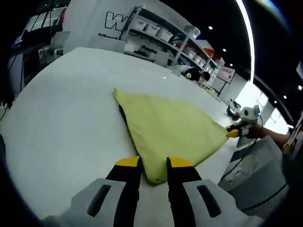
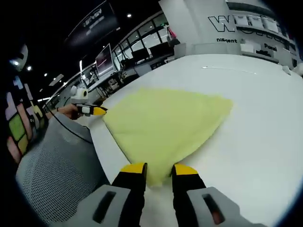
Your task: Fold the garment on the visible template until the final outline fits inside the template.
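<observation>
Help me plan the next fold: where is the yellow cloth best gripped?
Probably at its pointed corners. The yellow cloth lies flat on the white table, so come in low from the table edge; each hand-held gripper already straddles a corner.

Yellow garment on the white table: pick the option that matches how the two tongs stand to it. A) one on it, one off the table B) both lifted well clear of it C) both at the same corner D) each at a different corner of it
D: the left tongs straddle one corner of the yellow garment and the right tongs straddle another corner, on the white table.
</observation>
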### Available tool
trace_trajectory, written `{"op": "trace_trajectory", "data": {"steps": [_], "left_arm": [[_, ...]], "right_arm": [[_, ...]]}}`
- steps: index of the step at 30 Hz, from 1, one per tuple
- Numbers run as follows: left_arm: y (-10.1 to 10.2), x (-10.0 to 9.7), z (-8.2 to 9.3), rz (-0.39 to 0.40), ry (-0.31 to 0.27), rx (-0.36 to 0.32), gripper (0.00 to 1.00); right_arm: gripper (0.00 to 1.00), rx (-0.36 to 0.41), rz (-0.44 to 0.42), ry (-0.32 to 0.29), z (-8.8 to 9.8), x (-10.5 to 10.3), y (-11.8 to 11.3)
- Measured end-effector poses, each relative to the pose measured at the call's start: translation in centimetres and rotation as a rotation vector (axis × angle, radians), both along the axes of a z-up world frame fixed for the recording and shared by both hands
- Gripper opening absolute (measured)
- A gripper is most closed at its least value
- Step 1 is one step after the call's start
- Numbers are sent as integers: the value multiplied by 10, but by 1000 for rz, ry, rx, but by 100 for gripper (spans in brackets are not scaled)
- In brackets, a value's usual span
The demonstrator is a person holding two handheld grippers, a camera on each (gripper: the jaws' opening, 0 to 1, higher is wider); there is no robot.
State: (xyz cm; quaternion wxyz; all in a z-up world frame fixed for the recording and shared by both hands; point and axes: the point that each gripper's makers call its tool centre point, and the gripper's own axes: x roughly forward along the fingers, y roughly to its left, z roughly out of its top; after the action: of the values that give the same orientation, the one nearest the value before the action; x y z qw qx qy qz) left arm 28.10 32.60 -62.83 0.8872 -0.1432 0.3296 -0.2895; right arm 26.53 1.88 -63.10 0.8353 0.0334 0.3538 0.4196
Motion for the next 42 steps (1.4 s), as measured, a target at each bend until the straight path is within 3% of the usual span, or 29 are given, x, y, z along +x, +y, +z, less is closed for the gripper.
{"op": "trace_trajectory", "data": {"steps": [2,6,10,13,17,23,26,27,29,31,33,35,39,42], "left_arm": [[0,1,-3,-3,15,-31,17],[0,1,-3,-9,30,-66,15],[0,-2,-5,-26,54,-104,10],[-1,-6,-8,-37,75,-118,6],[-2,-7,-6,-63,89,-138,0],[-10,-19,-3,-191,76,-91,0],[-9,-24,-6,-198,140,-88,0],[-7,-26,-9,-220,149,-56,0],[-7,-25,-5,-242,125,-47,0],[-9,-32,-5,-319,132,-20,0],[-8,-34,-8,-346,136,19,0],[-8,-32,-6,-387,94,82,0],[-3,-25,-5,-396,61,171,0],[0,-24,-7,-380,69,177,0]], "right_arm": [[17,19,-2,-4,0,5,2],[13,131,-8,3,7,12,8],[10,145,41,35,7,0,13],[9,186,15,74,10,-2,11],[7,157,64,104,4,-11,9],[0,129,109,115,4,-18,4],[0,112,122,123,2,-20,3],[0,95,135,128,1,-20,2],[0,74,144,138,1,-21,1],[0,64,148,147,1,-20,0],[0,52,157,152,2,-21,-1],[0,12,172,148,0,-23,-2],[0,-77,184,120,-3,-21,-9],[0,-103,164,100,-2,-15,-19]]}}
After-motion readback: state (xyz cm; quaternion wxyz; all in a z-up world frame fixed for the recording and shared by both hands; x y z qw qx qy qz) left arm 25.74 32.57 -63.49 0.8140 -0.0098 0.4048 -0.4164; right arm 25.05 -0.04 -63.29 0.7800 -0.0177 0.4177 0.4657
